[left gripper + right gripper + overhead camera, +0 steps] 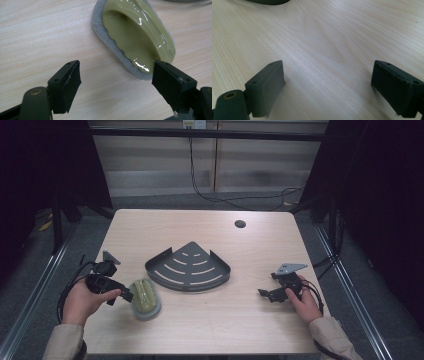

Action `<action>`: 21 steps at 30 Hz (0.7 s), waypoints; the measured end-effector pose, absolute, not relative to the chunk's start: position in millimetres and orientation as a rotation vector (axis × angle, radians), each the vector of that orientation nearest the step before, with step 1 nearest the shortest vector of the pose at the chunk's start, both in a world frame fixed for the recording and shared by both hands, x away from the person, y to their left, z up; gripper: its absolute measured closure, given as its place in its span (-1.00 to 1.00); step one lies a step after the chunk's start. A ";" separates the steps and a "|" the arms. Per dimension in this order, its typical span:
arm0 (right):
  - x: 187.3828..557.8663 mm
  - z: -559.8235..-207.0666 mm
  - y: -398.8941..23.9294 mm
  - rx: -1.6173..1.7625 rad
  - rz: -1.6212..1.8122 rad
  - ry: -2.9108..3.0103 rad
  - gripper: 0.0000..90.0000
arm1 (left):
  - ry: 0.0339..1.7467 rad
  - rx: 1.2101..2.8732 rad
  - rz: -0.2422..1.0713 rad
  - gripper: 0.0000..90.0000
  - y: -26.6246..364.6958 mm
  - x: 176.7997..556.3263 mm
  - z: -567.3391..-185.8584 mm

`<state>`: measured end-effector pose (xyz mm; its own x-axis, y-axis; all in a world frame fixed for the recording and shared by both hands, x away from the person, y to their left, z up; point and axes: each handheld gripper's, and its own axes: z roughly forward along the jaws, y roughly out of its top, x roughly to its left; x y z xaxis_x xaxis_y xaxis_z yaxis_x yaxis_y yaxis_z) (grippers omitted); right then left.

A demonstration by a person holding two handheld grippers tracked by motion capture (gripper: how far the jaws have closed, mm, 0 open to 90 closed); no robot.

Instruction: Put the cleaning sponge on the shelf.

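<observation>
Dark curtained bay, cables on the back wall, pale wood surface (260,320) with a grommet hole near the far right corner. Work item is the scrubber (144,298): olive glossy plastic handle on a grey abrasive pad, lying flat near the front left corner, just beside the dark slotted corner tray (189,268) at mid-surface but apart from it. Likely light, with a stiff, slick handle; the pad is soft and will compress, so grabbing the pad edge risks a squashy, unstable hold. Better bet: pinch across the narrow waist of the handle, where the scalloped lower edge gives some bite. Left gripper (116,75) sits low and angled down at the near end of the scrubber, fingers (66,85) spread wide; one finger is right at the handle's tip, whether touching I cannot tell, the other over bare wood, nothing clamped. Left forearm enters from the front edge, wrist cocked inward. Right gripper (272,293) rests near the front right edge, fingers wide apart over bare wood, holding nothing.
</observation>
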<state>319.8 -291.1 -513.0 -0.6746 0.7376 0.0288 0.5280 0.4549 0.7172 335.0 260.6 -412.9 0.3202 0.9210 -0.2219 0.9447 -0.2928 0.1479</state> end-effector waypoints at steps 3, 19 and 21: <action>319.8 -513.0 -291.1 1.085 1.042 2.422 -0.76 | 1.704 2.336 -0.150 -0.49 256.4 337.6 -412.6; 319.8 -513.0 -291.1 1.086 1.043 2.421 -0.76 | 1.720 2.369 -0.172 -0.47 228.7 350.6 -411.3; 319.8 -513.0 -291.1 1.084 1.042 2.422 -0.76 | 1.726 2.359 -0.167 -0.46 226.4 351.9 -410.5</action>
<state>319.8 -291.1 -513.0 -0.6748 0.7375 0.0288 0.5279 0.4550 0.7172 351.9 226.4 -410.5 0.3061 0.9272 -0.2158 0.9514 -0.2897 0.1044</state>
